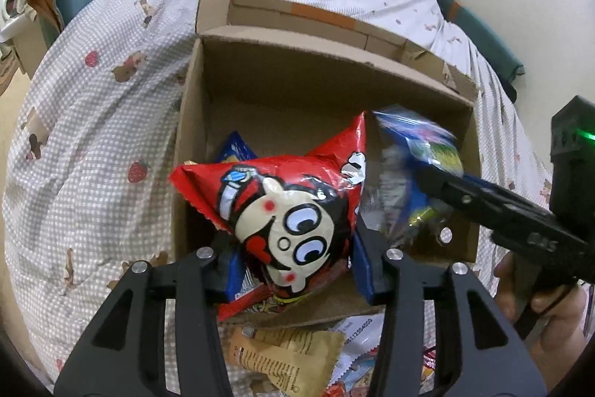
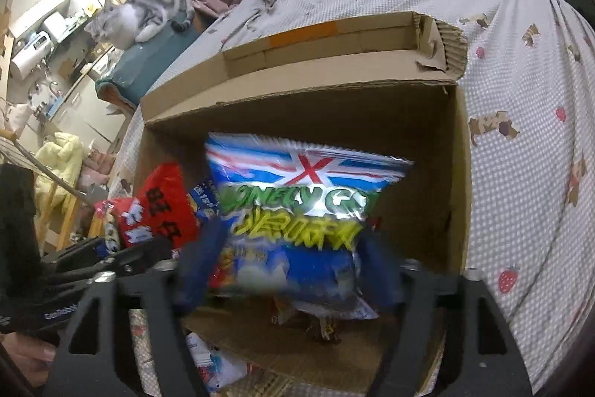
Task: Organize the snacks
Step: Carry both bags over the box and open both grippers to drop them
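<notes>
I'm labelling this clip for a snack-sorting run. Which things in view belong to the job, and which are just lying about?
Part of the job:
- red cartoon-face snack bag, held by the left gripper
- blue Lonely God snack bag, held by the right gripper
- cardboard box
- tan snack packet outside the box

Just lying about:
- grey tabby cat
- checked bedspread
</notes>
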A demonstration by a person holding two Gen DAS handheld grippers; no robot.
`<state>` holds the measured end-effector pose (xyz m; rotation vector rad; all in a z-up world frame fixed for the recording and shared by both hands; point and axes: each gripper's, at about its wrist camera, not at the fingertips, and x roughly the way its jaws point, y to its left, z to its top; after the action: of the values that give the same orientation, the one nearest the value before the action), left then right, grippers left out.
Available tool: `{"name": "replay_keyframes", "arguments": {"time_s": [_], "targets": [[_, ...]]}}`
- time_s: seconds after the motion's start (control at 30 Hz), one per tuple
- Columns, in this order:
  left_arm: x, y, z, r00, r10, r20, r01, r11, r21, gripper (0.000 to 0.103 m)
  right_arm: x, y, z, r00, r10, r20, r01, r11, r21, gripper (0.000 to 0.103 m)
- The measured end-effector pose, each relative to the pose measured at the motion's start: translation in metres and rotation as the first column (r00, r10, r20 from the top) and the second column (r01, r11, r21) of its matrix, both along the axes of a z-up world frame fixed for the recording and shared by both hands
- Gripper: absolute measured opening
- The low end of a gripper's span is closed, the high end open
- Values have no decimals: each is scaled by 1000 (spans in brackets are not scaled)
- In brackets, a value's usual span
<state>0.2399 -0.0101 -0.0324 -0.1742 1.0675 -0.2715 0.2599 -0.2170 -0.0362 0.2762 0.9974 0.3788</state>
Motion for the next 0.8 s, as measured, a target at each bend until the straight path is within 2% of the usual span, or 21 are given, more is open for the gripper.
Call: {"name": "replay_keyframes", "arguments": {"time_s": [0.03, 0.1, 0.2, 0.23, 0.3, 0.43, 0.8], "targets": [[0, -1, 0, 1000, -3, -3, 3, 1000, 1, 49, -1, -1, 1, 1000, -5, 7, 5, 1000, 2, 83], [-3, -2, 0, 1000, -1, 4, 1, 1000, 11, 64, -1, -4, 4, 1000, -6, 9, 6, 1000, 7, 84], [-6, -3, 2, 1000, -3, 14, 3, 1000, 17, 79, -2, -11, 7, 999, -31, 11, 30, 999, 35, 88], [-8, -3, 3, 1000, -8, 16, 7, 1000, 17, 80, -2, -14, 7, 999, -34, 10, 34, 998, 47, 88], [-8, -3, 3, 1000, -10, 21, 10, 1000, 17, 82, -2, -16, 8, 999, -39, 11, 38, 998, 58, 88], [-8, -1, 1, 1000, -7, 11, 7, 1000, 18, 82, -4, -15, 13, 999, -41, 30, 41, 999, 19, 92], [-12, 1, 5, 999, 2, 40, -4, 998, 56, 82, -6, -14, 18, 998, -34, 46, 34, 999, -8, 92]]}}
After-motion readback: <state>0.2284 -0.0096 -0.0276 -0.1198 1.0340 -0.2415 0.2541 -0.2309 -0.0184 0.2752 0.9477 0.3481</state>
